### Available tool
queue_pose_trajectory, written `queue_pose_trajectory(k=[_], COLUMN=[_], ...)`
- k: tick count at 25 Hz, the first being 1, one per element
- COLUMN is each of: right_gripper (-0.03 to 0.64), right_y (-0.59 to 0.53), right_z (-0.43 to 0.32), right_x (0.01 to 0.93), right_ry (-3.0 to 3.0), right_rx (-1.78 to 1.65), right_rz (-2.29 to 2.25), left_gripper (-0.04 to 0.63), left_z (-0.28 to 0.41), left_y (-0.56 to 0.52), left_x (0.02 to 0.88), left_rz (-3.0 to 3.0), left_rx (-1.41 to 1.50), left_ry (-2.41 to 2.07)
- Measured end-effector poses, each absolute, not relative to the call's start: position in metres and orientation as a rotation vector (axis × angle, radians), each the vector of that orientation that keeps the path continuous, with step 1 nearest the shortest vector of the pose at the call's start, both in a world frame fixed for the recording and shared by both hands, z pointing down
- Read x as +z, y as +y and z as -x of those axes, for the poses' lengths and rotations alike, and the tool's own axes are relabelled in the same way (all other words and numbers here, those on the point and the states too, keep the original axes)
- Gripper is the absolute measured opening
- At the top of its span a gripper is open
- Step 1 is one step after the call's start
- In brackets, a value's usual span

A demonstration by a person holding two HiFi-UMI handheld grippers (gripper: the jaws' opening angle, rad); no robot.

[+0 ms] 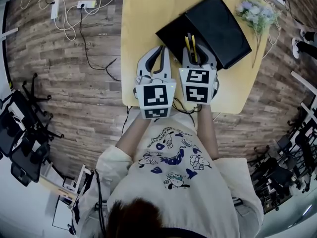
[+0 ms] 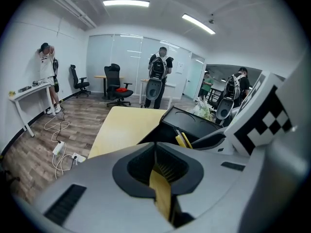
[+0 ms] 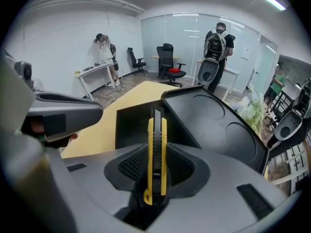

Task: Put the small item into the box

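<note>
A black box (image 1: 173,33) lies open on the yellow table (image 1: 141,14), its lid (image 1: 220,26) leaning back to the right. My right gripper (image 1: 192,51) is shut on a yellow and black utility knife (image 1: 190,43), whose tip reaches over the box's near edge. In the right gripper view the knife (image 3: 156,144) stands upright between the jaws, with the box's hollow (image 3: 133,123) just beyond it. My left gripper (image 1: 161,51) sits beside it to the left, shut and holding nothing, its tips near the box's left corner. The left gripper view shows the box (image 2: 163,130) and knife (image 2: 183,140) at right.
A bunch of pale flowers (image 1: 255,11) lies at the table's far right corner. A power strip (image 1: 86,4) and cables trail on the wooden floor at left. Office chairs (image 1: 22,133) stand at both sides. People (image 3: 216,47) stand far across the room.
</note>
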State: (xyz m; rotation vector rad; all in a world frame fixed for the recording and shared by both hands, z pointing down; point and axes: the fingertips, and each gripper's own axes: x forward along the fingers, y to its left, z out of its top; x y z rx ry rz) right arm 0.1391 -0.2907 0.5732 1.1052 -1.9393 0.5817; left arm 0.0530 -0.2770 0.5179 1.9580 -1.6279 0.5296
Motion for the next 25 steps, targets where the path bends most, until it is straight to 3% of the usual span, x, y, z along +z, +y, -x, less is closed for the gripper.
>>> queue_pose_trajectory(k=[25], right_gripper=[0.139], right_y=[-0.291], right_z=[-0.139], right_x=[0.608], right_ry=[-1.817], right_rx=[0.698], right_rz=[-0.993], left_gripper=[0.025], left_z=[-0.037], left_y=[-0.27], left_x=[0.522], left_rz=[-1.914], left_rx=[0.507], left_ry=[-1.662])
